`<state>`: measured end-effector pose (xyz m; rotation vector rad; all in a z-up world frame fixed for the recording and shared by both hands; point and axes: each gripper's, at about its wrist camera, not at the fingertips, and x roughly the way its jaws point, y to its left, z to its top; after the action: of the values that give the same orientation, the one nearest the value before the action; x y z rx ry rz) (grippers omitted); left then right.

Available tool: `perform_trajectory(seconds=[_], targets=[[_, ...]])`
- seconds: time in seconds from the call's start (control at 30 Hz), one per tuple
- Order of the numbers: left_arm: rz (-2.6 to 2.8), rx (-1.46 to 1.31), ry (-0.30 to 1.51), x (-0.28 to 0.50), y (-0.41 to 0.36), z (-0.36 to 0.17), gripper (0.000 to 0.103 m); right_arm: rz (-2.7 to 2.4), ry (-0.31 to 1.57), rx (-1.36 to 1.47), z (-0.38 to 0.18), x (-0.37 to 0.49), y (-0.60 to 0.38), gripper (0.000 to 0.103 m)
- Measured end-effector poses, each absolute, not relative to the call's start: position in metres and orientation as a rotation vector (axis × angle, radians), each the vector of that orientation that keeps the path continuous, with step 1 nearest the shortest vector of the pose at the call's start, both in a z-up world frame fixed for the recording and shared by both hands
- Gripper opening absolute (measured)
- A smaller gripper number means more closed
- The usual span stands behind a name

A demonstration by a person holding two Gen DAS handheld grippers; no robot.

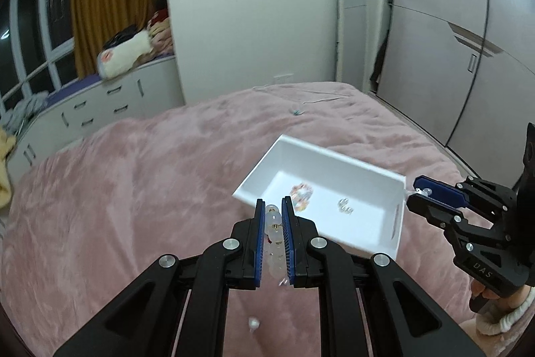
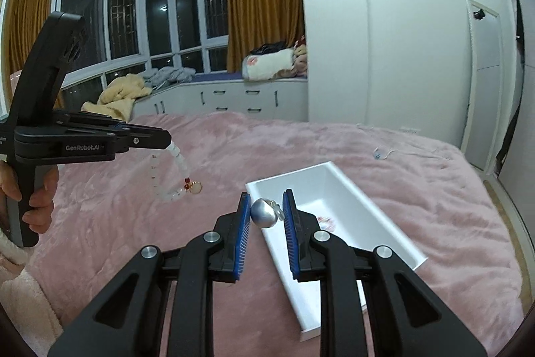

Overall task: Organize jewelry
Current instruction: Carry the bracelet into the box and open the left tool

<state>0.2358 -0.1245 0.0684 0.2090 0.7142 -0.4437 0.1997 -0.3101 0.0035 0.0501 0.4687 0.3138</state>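
My left gripper (image 1: 273, 209) is shut on a white bead bracelet (image 1: 274, 233). In the right wrist view the bracelet (image 2: 175, 171) hangs from that gripper (image 2: 170, 144) above the bed, with red beads and a pale pendant at its low end. My right gripper (image 2: 266, 204) is shut on a silver pearl earring (image 2: 264, 212), held at the near left corner of the white tray (image 2: 374, 213). The tray (image 1: 334, 159) holds a colourful bead bracelet (image 1: 302, 196) and a clear earring (image 1: 344, 205). The right gripper (image 1: 413, 189) shows at the tray's right end.
The pink blanket (image 1: 133, 189) covers the whole bed. A small blue item with a white cord (image 2: 381, 153) lies at the far side of the bed. A small white piece (image 1: 253, 322) lies on the blanket under my left gripper. Drawers (image 2: 234, 102), a wall and wardrobes stand behind.
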Motion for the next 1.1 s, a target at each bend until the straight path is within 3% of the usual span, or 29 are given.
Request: perform_trajectory(seconds=[0.43,0.77,1.1], targets=[[-0.528,0.229,0.774,0.313,-0.227,0.054,0.015,0.214,0.604,0.015,-0.036,0.249,-0.359,0.020],[-0.502,0.226,0.887,0.373,-0.264,-0.019,0.015,0.204,0.780,-0.047,-0.105,0.289,-0.379,0.020],[-0.454,0.241,1.014,0.410,-0.260,-0.094,0.015,0.227,0.846,-0.076,-0.134,0.314,-0.371,0.020]])
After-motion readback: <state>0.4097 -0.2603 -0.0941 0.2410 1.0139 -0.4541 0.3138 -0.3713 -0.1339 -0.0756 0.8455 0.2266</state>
